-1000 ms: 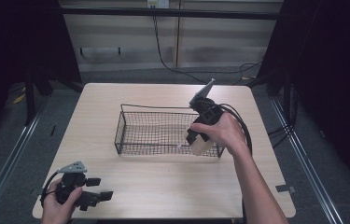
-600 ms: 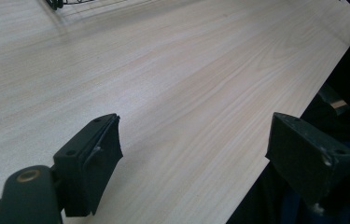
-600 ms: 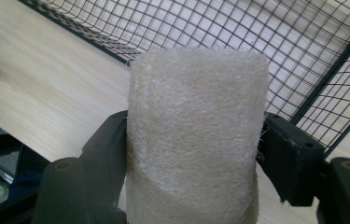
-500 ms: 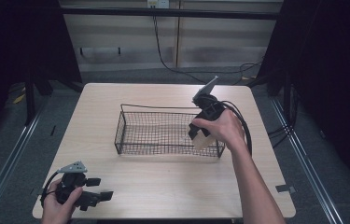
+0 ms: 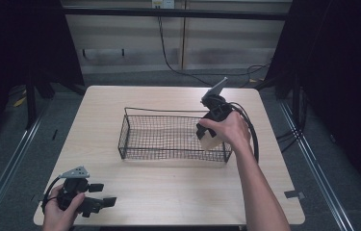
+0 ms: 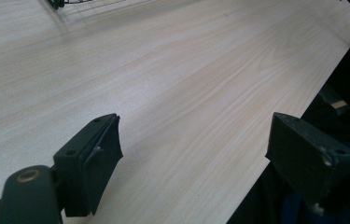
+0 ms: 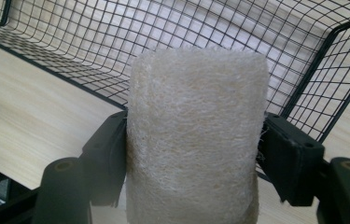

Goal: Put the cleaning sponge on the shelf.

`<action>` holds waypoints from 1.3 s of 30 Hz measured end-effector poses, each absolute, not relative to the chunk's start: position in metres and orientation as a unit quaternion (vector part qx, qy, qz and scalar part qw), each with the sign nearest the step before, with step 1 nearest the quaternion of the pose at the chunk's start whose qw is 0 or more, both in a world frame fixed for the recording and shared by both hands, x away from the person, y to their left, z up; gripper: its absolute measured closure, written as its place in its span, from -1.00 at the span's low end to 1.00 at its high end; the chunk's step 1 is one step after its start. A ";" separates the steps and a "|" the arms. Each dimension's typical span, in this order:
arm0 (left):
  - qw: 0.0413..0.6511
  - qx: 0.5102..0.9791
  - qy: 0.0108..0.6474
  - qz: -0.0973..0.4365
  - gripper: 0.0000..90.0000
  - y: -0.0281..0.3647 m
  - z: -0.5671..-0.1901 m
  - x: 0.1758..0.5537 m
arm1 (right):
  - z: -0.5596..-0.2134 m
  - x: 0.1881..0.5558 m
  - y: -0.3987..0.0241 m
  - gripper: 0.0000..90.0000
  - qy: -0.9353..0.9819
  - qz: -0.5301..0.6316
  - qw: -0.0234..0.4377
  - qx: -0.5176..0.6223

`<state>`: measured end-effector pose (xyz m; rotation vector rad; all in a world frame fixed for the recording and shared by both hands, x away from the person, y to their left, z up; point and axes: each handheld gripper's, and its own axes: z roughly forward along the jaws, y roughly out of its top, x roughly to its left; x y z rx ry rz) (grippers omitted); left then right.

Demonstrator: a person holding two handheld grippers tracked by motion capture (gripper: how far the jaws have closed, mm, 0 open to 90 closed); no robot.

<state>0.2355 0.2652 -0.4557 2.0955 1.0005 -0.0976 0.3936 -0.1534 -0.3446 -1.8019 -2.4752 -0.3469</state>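
A cream, fibrous loofah cylinder (image 7: 196, 116) stands upright between the two black jaws of my right gripper (image 7: 193, 149), whose pads press on both of its sides. In the high view the right gripper (image 5: 210, 137) holds the loofah (image 5: 211, 142) at the right end of the black wire basket (image 5: 168, 111), near its front wall. The basket's mesh (image 7: 70, 46) lies just behind the loofah. My left gripper (image 5: 103, 194) rests at the table's front left corner in a hand. Its jaws (image 6: 196, 154) stand wide apart with only bare tabletop between them.
The light wooden table (image 5: 168, 183) has its front edge right by the left gripper. A black cable (image 5: 250, 130) loops from the right gripper over the table's right side. Dark floor and metal rails surround the table.
The right gripper has shifted slightly to the right and a little lower with the loofah, staying at the basket's right end. The left gripper has kept still.
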 end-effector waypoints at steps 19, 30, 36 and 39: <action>0.401 0.825 0.397 -0.039 -0.61 0.265 -0.455 0.235 | -0.362 0.406 -0.160 -0.32 -0.777 -0.107 0.010 -0.620; 0.396 0.828 0.395 -0.039 -0.61 0.265 -0.456 0.236 | -0.381 0.412 -0.165 -0.32 -0.760 -0.093 0.006 -0.644; 0.397 0.827 0.395 -0.040 -0.61 0.265 -0.456 0.235 | -0.387 0.413 -0.168 -0.32 -0.749 -0.086 0.009 -0.657; 0.396 0.828 0.395 -0.040 -0.61 0.265 -0.456 0.235 | -0.391 0.413 -0.171 -0.32 -0.748 -0.084 0.010 -0.659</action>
